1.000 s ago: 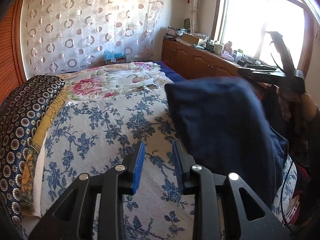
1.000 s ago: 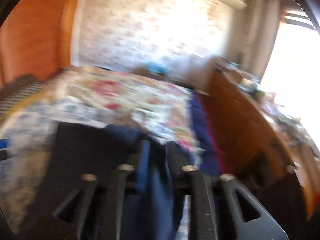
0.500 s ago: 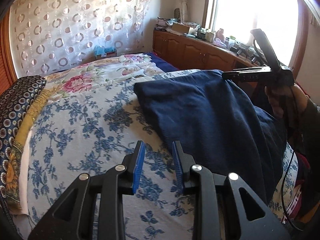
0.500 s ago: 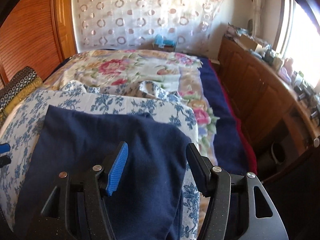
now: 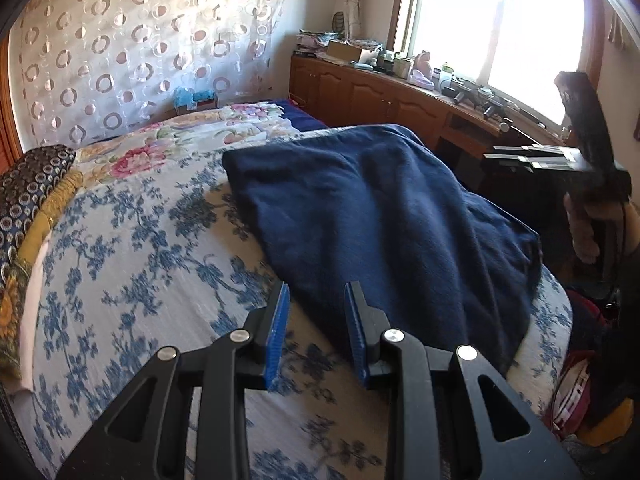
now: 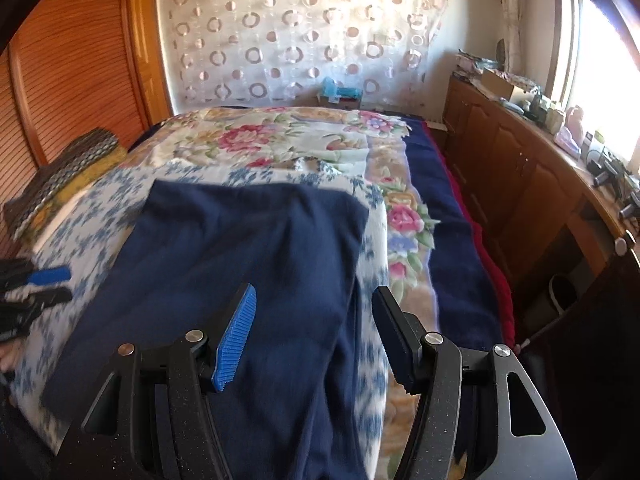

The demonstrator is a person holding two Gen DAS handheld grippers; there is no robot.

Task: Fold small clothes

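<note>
A navy blue garment (image 5: 380, 220) lies spread flat on the blue-flowered sheet (image 5: 140, 260) of a bed, one edge hanging over the bed's side. My left gripper (image 5: 318, 292) hovers at the garment's near left edge. Its jaws are opening and nothing is pressed between them. My right gripper (image 6: 315, 292) stands open just above the garment (image 6: 240, 260) near its right edge, holding nothing. From the left wrist view, the right gripper (image 5: 504, 158) hangs in a hand beyond the bed's side. The left gripper (image 6: 66, 282) shows blurred at the left edge of the right wrist view.
A dark patterned folded blanket (image 5: 28, 192) lies along the bed's left side. A pink-flowered quilt (image 6: 280, 140) covers the far end. Wooden cabinets (image 6: 520, 184) with clutter on top run under the window on the right. A wooden slatted door (image 6: 72, 80) stands at the left.
The garment, held up in the air by my right gripper a second ago, now lies flat on the bed. The right gripper has let go and opened. Both grippers have drawn back.
</note>
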